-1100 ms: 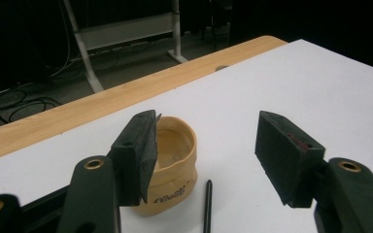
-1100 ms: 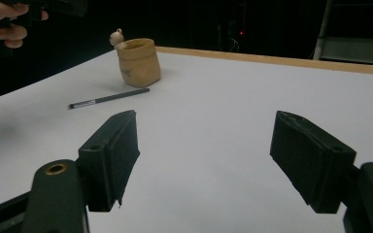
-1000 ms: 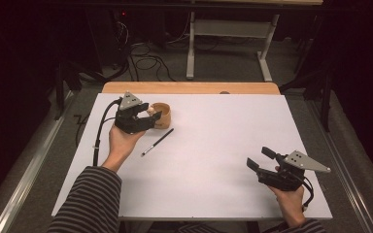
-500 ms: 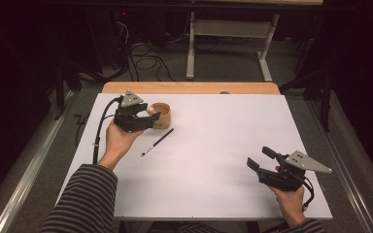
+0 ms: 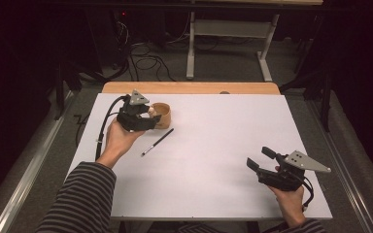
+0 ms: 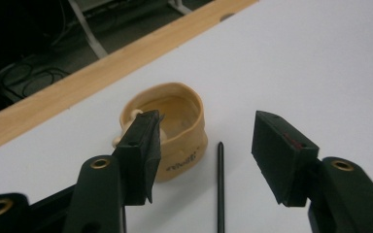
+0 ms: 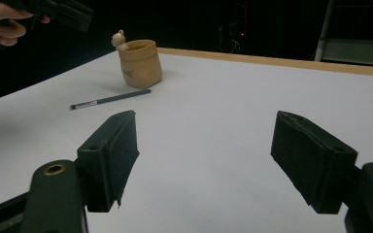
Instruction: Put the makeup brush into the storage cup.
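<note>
A tan, soft-sided pot [image 5: 163, 113] stands upright at the back left of the white table [image 5: 213, 141]. A thin black pen [image 5: 158, 141] lies just in front of it. My left gripper [image 5: 149, 120] hovers over the near side of the pot, jaws open and holding nothing. In the left gripper view the pot [image 6: 177, 133] sits behind the left jaw, and the pen [image 6: 220, 187] lies between the jaws of the left gripper [image 6: 206, 148]. My right gripper [image 5: 258, 158] is low at the front right, open and holding nothing. In the right gripper view the right gripper [image 7: 204, 153] faces the far-off pot [image 7: 140, 63] and pen [image 7: 110, 99].
A wooden strip [image 5: 189, 88] runs along the table's far edge. Beyond it are a metal stand [image 5: 228, 43] and cables [image 5: 145, 63] on the dark floor. A wide bare stretch of white surface lies between the two grippers.
The left forearm has drifted slightly to the left while its gripper stays beside the pot. The right gripper, the pot and the pen have not moved.
</note>
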The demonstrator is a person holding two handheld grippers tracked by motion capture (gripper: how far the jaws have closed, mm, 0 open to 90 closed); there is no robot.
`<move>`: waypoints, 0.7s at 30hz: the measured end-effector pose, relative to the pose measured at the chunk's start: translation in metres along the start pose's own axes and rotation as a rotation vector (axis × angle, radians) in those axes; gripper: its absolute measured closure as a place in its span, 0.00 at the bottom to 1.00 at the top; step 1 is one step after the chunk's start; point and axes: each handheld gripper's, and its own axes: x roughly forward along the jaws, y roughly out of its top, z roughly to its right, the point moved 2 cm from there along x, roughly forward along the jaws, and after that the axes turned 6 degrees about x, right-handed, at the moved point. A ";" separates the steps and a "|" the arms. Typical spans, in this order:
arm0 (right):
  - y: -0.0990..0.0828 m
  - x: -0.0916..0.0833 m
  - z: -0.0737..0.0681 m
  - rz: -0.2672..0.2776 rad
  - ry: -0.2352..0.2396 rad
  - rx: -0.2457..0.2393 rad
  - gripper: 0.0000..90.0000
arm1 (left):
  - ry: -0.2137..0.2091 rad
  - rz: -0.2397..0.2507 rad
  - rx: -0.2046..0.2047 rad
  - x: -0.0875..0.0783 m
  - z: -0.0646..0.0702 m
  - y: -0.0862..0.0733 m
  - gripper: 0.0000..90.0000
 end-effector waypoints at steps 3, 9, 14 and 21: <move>0.000 0.000 0.000 0.003 0.000 -0.002 0.29 | -0.005 -0.077 0.004 0.005 0.002 0.001 0.50; 0.000 0.000 0.000 0.001 0.000 -0.002 0.29 | -0.023 -0.138 0.019 0.009 0.003 0.002 0.49; 0.000 0.000 0.000 -0.001 -0.001 -0.003 0.29 | -0.043 -0.177 0.028 0.010 0.004 0.005 0.49; 0.000 0.000 0.000 -0.001 -0.001 -0.004 0.29 | -0.052 -0.217 0.032 0.012 0.002 0.006 0.48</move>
